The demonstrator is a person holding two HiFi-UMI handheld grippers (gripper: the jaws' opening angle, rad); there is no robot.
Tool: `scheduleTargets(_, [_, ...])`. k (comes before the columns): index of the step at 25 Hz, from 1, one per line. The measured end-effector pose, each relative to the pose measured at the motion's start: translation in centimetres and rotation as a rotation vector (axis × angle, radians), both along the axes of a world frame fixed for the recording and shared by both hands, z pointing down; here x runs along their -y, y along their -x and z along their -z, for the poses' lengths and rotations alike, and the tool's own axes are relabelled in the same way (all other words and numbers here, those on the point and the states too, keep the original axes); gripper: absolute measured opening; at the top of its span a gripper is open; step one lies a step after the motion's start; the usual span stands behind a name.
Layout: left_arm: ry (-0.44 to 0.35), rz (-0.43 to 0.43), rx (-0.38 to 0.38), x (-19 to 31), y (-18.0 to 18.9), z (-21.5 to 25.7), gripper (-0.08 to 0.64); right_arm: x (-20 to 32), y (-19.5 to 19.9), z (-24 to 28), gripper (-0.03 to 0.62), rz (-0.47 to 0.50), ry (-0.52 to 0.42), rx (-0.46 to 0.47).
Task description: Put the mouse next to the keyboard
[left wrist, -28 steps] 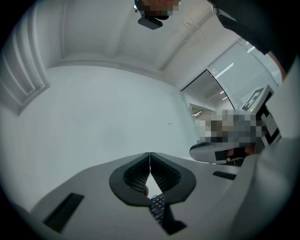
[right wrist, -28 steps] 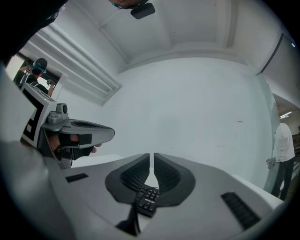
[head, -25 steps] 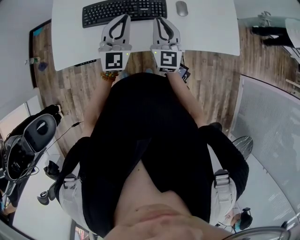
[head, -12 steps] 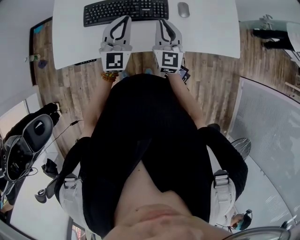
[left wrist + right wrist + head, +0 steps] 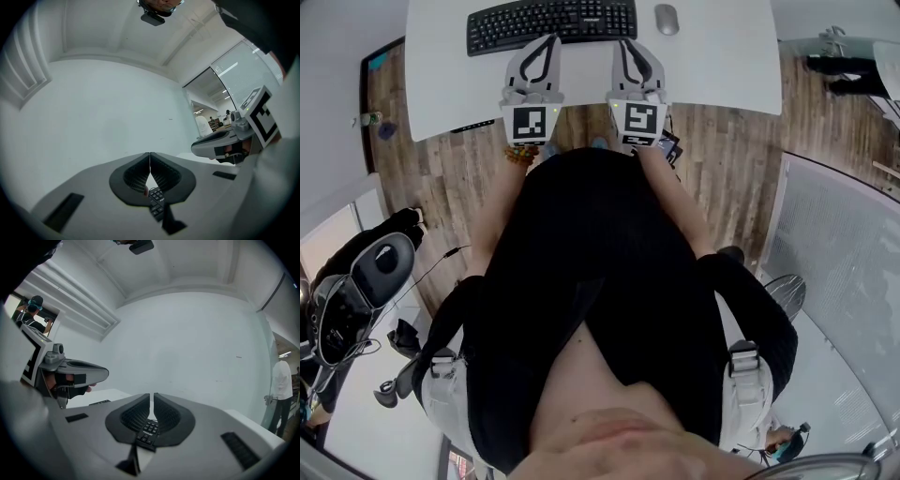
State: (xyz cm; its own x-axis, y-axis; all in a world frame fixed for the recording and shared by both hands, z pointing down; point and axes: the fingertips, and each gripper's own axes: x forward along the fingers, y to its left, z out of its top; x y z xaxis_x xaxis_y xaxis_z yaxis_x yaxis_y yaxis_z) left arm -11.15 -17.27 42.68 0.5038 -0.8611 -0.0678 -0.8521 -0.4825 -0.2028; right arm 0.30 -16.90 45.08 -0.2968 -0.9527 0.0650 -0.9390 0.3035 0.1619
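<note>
A black keyboard [image 5: 551, 23] lies at the back of the white desk [image 5: 722, 66]. The grey mouse [image 5: 667, 19] rests just to its right, a small gap apart. My left gripper [image 5: 549, 39] hovers over the desk's near part, its tips at the keyboard's front edge. My right gripper [image 5: 624, 43] is beside it, left of and nearer than the mouse. Both are shut with nothing held. In the left gripper view the jaws of my left gripper [image 5: 149, 158] meet, with keyboard keys [image 5: 157, 200] below. In the right gripper view my right gripper [image 5: 152, 398] shows shut above the keys [image 5: 147, 431].
The desk's near edge [image 5: 581, 111] runs just behind the grippers, over a wooden floor [image 5: 441, 187]. A black and grey machine [image 5: 352, 291] stands at the lower left. A glass partition [image 5: 844, 253] is on the right. A person in white [image 5: 281, 390] stands far off.
Both grippers stay shut and side by side over the desk. Only the view has shifted slightly.
</note>
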Motion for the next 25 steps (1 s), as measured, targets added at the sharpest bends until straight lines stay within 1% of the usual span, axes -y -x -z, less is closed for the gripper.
scheduleTargets(4, [0.006, 0.002, 0.018, 0.1, 0.2, -0.5, 0.014, 0.1, 0.0, -0.3, 0.044, -0.001, 0.006, -0.007])
scheduleTargets(10, [0.014, 0.008, -0.004, -0.2, 0.6, -0.9, 0.014, -0.1, 0.0, -0.6, 0.044, -0.005, 0.01, -0.014])
scheduleTargets(19, [0.028, 0.016, -0.004, -0.5, 1.1, -1.0, 0.014, -0.6, 0.0, -0.4, 0.044, -0.004, 0.017, -0.015])
scheduleTargets(25, [0.039, 0.022, 0.002, -0.8, 2.0, -1.1, 0.014, -1.1, 0.8, -0.5, 0.044, 0.011, 0.023, -0.025])
